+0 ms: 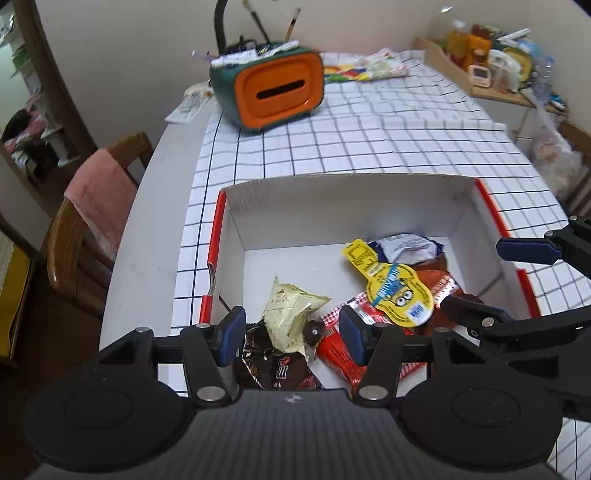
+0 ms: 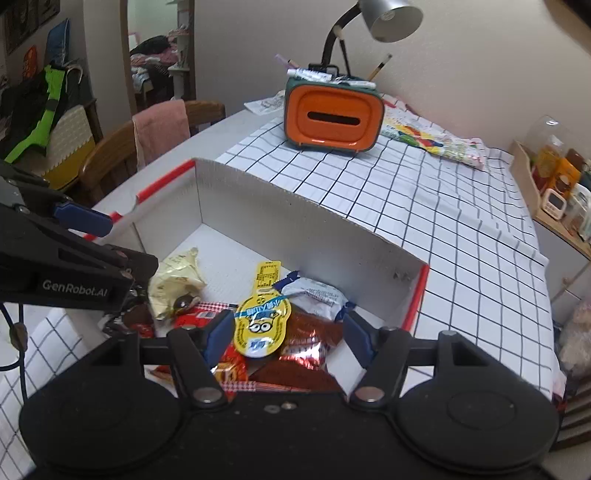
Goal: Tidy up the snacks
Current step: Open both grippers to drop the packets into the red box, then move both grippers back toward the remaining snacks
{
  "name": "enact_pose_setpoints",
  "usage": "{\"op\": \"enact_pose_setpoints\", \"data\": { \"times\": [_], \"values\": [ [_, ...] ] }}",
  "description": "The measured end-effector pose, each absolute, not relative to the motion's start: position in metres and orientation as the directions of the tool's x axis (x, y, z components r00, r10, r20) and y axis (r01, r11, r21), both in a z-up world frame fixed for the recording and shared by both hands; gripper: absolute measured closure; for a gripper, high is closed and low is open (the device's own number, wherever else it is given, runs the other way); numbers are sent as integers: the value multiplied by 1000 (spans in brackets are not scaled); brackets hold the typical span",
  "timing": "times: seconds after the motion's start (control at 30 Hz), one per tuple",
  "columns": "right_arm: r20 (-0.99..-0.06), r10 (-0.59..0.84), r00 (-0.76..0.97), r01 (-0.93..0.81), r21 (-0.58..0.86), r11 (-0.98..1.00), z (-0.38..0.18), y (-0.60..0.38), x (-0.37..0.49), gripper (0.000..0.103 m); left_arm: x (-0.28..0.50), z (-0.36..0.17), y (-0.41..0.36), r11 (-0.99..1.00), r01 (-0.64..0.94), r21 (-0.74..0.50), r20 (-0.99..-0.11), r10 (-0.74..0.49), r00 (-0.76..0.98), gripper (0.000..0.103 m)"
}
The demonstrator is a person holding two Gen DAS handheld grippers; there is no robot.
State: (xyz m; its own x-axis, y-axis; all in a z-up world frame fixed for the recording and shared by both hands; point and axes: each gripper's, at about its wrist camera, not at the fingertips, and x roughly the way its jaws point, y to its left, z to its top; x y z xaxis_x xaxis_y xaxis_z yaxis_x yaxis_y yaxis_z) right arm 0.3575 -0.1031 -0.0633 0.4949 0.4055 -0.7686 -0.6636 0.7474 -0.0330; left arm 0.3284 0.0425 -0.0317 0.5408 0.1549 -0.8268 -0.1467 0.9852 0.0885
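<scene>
A white cardboard box [image 1: 347, 199] with red edges sits on the checked tablecloth and holds several snacks: a yellow Minion pouch [image 1: 395, 291], a pale yellow packet [image 1: 288, 310], a red packet [image 1: 336, 350], a dark packet [image 1: 269, 365], a white and blue packet [image 1: 402, 247]. My left gripper [image 1: 291, 336] is open over the near left of the box, above the pale and dark packets. My right gripper [image 2: 288, 332] is open over the near right, with the Minion pouch [image 2: 260, 325] and a brown-red foil packet [image 2: 310, 332] between its fingers. The box wall [image 2: 295, 229] shows behind.
An orange and green tissue box [image 1: 277, 92] with pens stands at the back of the table under a desk lamp [image 2: 391, 14]. A colourful bag [image 2: 432, 142] lies beside it. A wooden chair with a pink towel [image 1: 99, 192] stands left. A shelf of items [image 1: 491, 62] is at right.
</scene>
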Motion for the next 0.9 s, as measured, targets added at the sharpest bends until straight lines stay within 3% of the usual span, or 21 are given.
{"op": "enact_pose_setpoints", "data": {
  "times": [0.5, 0.9],
  "values": [
    [-708, 444, 549, -594, 43, 804, -20, -122, 292, 13, 256, 0, 50, 998, -34, 59, -773, 67, 631, 32],
    [-686, 489, 538, -576, 124, 808, -23, -134, 229, 1, 193, -7, 60, 999, 50, 22, -758, -16, 652, 22]
  ]
}}
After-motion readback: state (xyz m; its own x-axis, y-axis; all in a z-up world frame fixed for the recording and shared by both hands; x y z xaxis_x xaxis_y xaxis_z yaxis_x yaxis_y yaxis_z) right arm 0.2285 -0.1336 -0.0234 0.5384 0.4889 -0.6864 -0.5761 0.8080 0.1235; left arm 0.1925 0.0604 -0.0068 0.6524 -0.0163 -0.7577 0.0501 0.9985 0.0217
